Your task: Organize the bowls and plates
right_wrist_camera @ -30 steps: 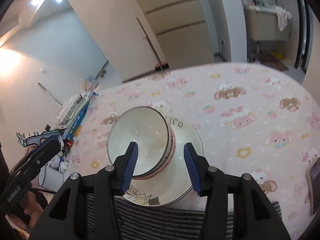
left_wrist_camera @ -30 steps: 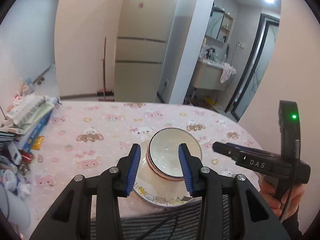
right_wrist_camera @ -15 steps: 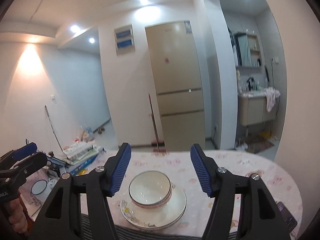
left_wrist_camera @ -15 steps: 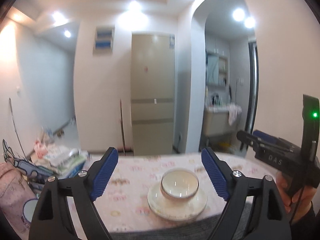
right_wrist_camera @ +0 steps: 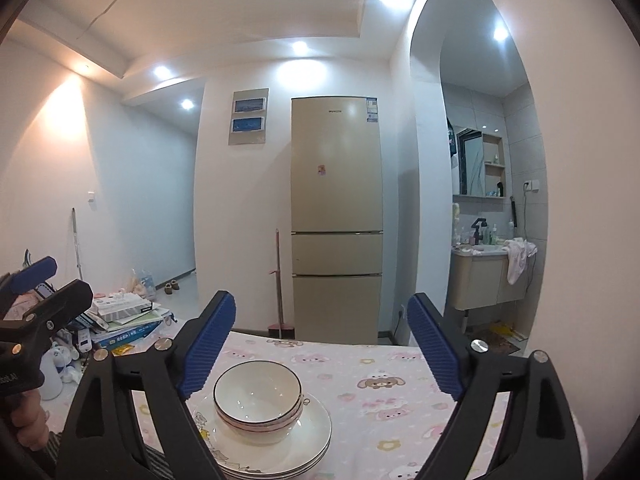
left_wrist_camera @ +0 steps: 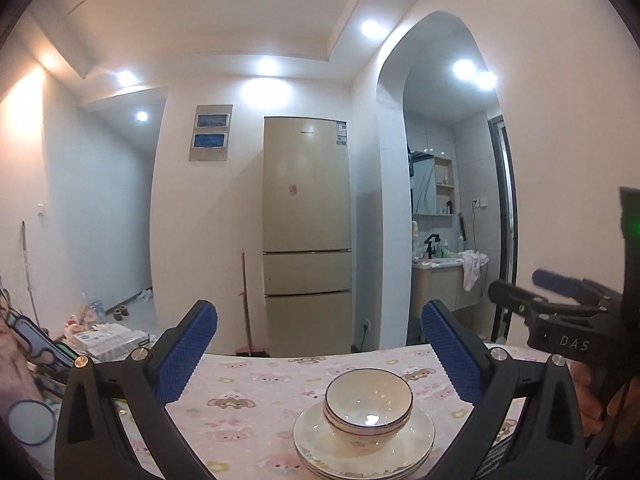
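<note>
Bowls (left_wrist_camera: 368, 401) stacked on plates (left_wrist_camera: 364, 446), both tongs opening, empty; "DAS", perhaps, on right tongs (left_wrist_camera: 516, 300).

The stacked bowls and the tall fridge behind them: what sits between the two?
Only bare pink cartoon tablecloth, then open floor before the fridge; the right wrist view shows it beyond the bowls.

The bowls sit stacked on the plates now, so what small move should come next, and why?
Probably just draw both hands back and stop. The bowls already sit nested on the stacked plates on the table. The left gripper and right gripper are opening with nothing between the jaws, so nothing seems left to stack.
</note>
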Demonstrator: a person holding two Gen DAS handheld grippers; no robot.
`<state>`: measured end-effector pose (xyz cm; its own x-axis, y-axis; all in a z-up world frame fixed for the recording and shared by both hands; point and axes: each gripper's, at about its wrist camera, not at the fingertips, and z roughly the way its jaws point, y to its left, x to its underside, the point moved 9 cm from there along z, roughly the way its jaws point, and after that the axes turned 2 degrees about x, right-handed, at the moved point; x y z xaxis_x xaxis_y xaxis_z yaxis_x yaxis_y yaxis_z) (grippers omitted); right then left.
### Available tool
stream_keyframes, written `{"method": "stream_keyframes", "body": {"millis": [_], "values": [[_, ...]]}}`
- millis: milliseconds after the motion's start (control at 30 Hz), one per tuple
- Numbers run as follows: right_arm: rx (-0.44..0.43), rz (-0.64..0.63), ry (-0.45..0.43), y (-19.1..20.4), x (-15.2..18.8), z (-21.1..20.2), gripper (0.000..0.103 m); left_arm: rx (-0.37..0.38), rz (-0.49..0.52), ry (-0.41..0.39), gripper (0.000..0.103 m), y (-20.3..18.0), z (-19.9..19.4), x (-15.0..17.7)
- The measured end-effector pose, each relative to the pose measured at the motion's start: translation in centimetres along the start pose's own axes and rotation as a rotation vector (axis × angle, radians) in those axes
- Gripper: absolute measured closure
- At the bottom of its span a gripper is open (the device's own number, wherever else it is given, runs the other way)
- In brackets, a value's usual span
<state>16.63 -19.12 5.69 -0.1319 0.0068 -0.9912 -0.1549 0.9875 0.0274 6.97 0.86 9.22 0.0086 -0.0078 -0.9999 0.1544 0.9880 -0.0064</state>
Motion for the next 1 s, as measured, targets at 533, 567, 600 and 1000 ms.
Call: {"method": "stream_keyframes", "body": {"millis": [533,567,600,1000], "values": [[0.078,-0.061,0.038,-1.9,8.4,4.5,0.007,-0.024,-0.080,0.123,0.000,2.4,5.2,9.8],[0.083,-0.065,0.025,-1.8,8.3,4.2,0.004,-0.038,-0.062,0.128,0.000,2.5,5.3,10.2],[0.084,-0.066,0.014,-1.7,8.4,3.8,0.001,-0.052,-0.062,0.134,0.000,2.7,5.4,10.5],[0.088,-0.053,0.031,-2.2,9.4,3.9,0.000,-0.033,-0.042,0.154,0.000,2.0,5.4,12.1]]}}
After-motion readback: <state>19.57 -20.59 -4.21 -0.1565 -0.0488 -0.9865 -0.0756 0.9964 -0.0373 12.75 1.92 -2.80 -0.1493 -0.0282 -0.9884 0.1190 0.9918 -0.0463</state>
